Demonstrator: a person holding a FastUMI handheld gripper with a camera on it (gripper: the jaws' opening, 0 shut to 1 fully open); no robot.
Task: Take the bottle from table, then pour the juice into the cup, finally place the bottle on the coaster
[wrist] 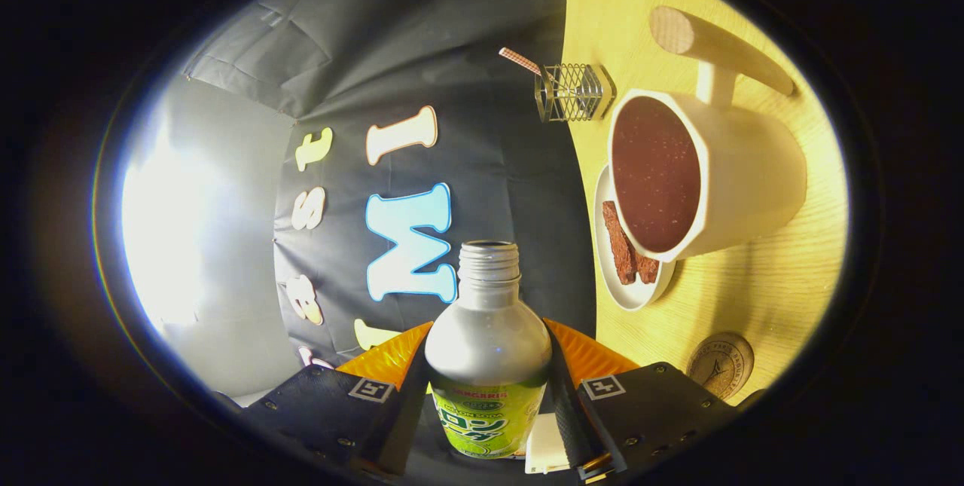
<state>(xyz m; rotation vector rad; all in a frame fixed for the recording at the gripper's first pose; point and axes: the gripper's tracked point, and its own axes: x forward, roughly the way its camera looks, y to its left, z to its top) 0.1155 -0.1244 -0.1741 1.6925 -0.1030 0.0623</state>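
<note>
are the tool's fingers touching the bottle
Touching. In the gripper view both fingers of the tool press against the sides of the bottle, one on each side, with no gap showing.

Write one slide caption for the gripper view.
Fingers grip the uncapped bottle, tilted toward the cup.

I am looking at the black cloth wall (467, 56) of the booth, which is hanging in creases and folds. A strong white light (173, 222) is glaring on its far side and is washing out the cloth there. The pale wooden table (753, 282) is glowing yellow under the light, and its grain is showing clearly.
</note>
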